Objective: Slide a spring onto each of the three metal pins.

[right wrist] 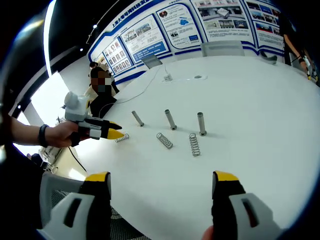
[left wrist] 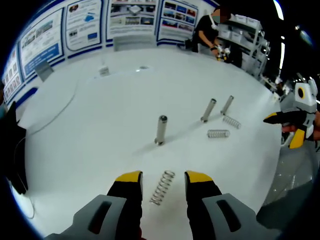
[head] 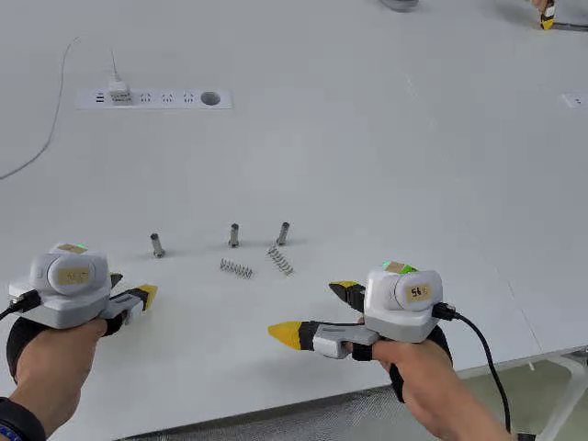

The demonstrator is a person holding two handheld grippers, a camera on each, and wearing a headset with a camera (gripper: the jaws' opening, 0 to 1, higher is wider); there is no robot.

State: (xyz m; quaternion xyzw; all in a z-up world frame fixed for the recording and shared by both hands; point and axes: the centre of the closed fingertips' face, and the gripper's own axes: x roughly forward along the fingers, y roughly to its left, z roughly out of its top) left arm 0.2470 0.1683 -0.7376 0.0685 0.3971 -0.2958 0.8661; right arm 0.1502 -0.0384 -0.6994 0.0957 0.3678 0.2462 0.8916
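Steel: three short upright metal pins (head: 157,244) stand in a row on the white worktop (head: 367,184). Two coiled wire springs (head: 236,268) (head: 280,261) lie just before the middle pin (head: 234,235) and to its right. The third spring (left wrist: 162,186) lies left of it, loose between the parted jaws of the left gripper (left wrist: 164,176). Right gripper (right wrist: 162,180): jaws wide apart, empty.

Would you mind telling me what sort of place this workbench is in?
Probably a lab or demonstration hall: a large white table with a power strip, printed poster boards along the wall, and storage shelving.
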